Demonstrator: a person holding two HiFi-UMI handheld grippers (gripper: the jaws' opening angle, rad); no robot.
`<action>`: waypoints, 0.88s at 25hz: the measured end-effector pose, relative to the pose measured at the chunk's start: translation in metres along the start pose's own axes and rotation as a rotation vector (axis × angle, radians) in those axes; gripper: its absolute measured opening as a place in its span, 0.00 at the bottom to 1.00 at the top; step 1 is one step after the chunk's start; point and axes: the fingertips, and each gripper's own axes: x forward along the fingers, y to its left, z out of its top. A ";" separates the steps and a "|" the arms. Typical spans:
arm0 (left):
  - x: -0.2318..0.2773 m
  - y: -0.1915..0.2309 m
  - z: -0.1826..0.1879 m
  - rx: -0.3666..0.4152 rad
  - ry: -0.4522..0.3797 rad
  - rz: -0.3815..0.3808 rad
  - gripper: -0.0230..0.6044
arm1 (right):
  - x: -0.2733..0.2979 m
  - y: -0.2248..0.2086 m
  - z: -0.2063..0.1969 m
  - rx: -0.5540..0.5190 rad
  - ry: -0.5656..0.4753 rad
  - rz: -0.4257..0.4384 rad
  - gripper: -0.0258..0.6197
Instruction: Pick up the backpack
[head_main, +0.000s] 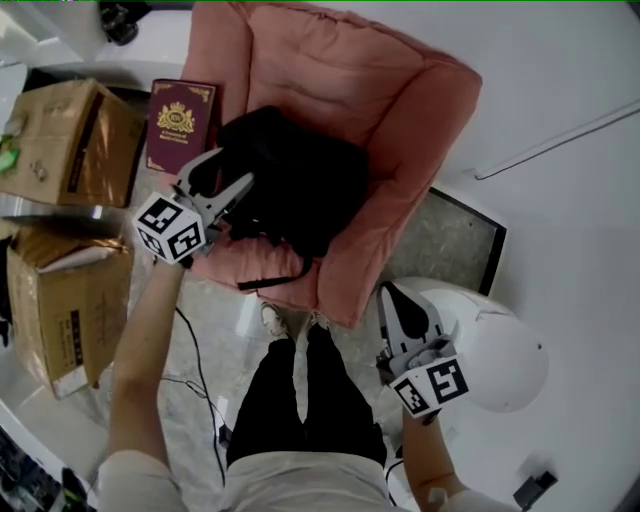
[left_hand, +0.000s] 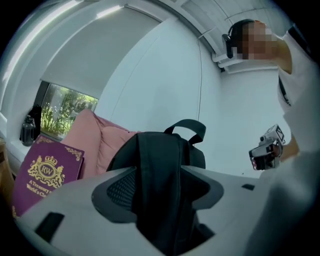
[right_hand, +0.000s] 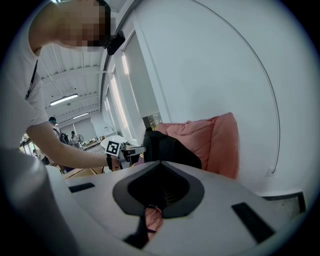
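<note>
Black fabric backpack seated in the pink cushioned armchair, apparently upright against the armchair's back, carry handle uppermost, one loose strap trailing over the armchair's front edge. The left claw stands at the armchair's left side with its jaws wide apart; a vertical band of the backpack's fabric lies between them, not visibly pinched. The backpack thus lies directly ahead of this claw, its long axis crossing the line of the jaws. The right claw, jaws together and empty, hangs off the armchair's front right corner, above a white rounded stool, and is judged the farther of the two. A maroon box with a gold crest and brown cardboard cartons stand left of the armchair, close beside the left claw; nothing blocks the backpack.
</note>
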 end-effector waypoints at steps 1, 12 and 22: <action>0.003 0.002 -0.002 -0.010 0.006 -0.015 0.46 | 0.002 -0.001 -0.001 0.004 -0.002 0.000 0.07; 0.019 -0.023 0.007 -0.107 0.095 -0.446 0.47 | 0.016 -0.001 -0.011 0.032 0.015 0.001 0.07; 0.035 -0.044 0.009 -0.209 0.167 -0.723 0.41 | 0.028 0.003 -0.012 0.024 0.030 0.007 0.07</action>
